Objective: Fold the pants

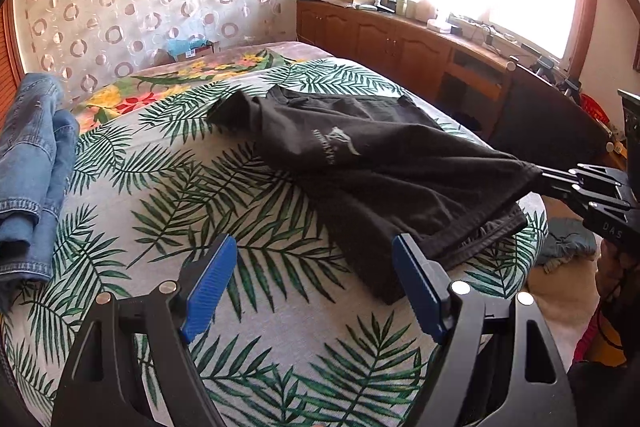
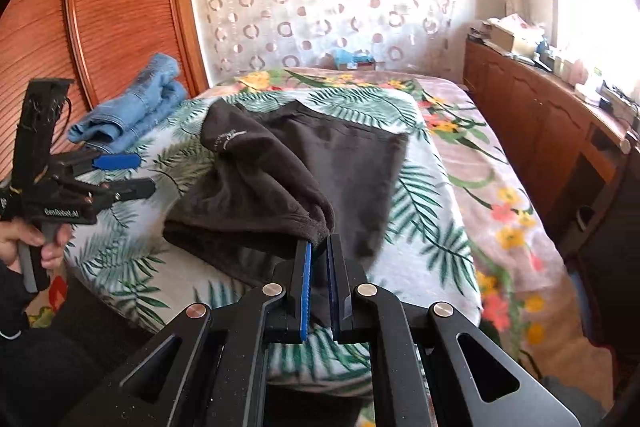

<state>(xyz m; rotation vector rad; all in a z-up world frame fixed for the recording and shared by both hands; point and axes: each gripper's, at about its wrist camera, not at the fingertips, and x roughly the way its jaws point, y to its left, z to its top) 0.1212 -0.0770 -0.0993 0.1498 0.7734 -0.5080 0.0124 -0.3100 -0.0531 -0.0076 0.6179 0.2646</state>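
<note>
Dark grey pants (image 1: 360, 163) with a small white logo lie partly folded on the leaf-print bed cover (image 1: 208, 211). They also show in the right wrist view (image 2: 288, 163). My right gripper (image 2: 319, 247) is shut on a hem corner of the pants and holds it lifted off the bed; it also shows at the right edge of the left wrist view (image 1: 540, 179). My left gripper (image 1: 314, 255) is open and empty, just above the cover, its right finger near the pants' lower edge. It shows at the left of the right wrist view (image 2: 138, 173).
Folded blue jeans (image 1: 32, 163) lie at the bed's left side, also in the right wrist view (image 2: 132, 107). A wooden cabinet (image 1: 400, 39) with clutter runs under the window on the right. The floor beyond the bed edge (image 1: 560, 247) holds cloth items.
</note>
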